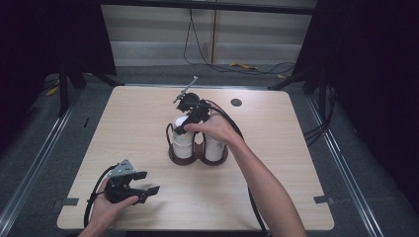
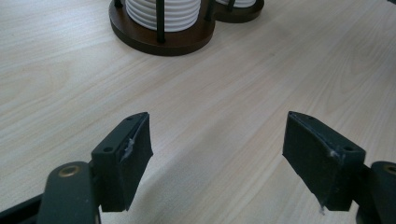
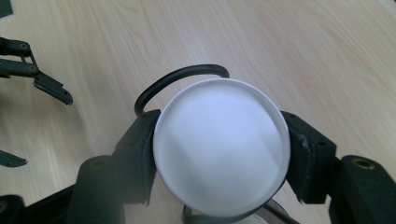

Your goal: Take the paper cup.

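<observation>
White cup (image 3: 219, 147) clamped between right gripper (image 3: 219, 154) jaws.

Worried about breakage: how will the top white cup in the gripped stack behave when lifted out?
The white cup looks smooth and glazed, so probably slippery between the right gripper pads. Likely rigid, chip-prone. The holder rails may snag it.

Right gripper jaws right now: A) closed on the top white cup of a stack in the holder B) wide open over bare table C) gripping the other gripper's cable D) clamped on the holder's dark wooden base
A: in the right gripper view, the right gripper has a pad pressed on each side of the top white cup, which sits in the holder.
</observation>
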Motion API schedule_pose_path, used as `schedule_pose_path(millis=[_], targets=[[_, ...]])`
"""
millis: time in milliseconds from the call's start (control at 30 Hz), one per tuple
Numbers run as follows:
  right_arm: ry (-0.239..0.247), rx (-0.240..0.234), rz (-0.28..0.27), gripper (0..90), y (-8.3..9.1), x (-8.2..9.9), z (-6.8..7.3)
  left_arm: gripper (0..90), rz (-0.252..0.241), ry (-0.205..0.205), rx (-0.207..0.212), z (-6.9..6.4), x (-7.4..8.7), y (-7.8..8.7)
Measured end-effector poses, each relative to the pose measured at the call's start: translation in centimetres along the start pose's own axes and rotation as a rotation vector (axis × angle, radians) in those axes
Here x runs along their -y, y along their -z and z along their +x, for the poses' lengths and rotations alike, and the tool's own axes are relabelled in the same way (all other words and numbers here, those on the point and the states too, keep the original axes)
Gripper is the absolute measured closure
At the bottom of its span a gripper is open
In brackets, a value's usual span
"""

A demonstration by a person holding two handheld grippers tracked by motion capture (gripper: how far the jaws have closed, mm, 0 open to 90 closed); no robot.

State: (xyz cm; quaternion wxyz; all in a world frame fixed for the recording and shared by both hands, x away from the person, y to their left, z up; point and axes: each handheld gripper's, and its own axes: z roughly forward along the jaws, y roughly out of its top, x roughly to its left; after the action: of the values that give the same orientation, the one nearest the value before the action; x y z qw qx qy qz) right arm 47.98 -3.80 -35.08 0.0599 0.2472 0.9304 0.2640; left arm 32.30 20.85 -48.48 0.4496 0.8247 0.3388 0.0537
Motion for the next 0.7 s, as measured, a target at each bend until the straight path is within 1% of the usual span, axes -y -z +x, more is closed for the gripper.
schedule_pose_path(millis=[167, 267, 367, 533, 600, 700], targets=[[-0.004, -0.004, -0.013, 36.9, 0.5, -0.2, 0.0, 23.6, 0.002, 0.002, -0.004, 0.0, 0.0, 0.0], [0.001, -0.004, -0.02, 37.3, 1.0, -0.4, 0.1, 23.6, 0.003, 0.005, -0.005, 0.0, 0.0, -0.1], [0.0, -0.002, -0.018, 37.7, 1.3, -0.7, 0.1, 23.6, 0.004, 0.002, -0.006, 0.0, 0.0, -0.1], [0.005, -0.004, -0.024, 37.9, 1.5, -0.7, 0.2, 23.6, 0.003, 0.004, -0.006, 0.0, 0.0, -0.1], [0.0, -0.003, -0.021, 38.0, 1.5, -0.7, 0.2, 23.6, 0.004, 0.004, -0.007, 0.0, 0.0, -0.1], [-0.006, -0.003, -0.033, 38.0, 1.8, -0.6, 0.2, 23.5, 0.004, 0.005, -0.007, 0.0, 0.0, -0.1]])
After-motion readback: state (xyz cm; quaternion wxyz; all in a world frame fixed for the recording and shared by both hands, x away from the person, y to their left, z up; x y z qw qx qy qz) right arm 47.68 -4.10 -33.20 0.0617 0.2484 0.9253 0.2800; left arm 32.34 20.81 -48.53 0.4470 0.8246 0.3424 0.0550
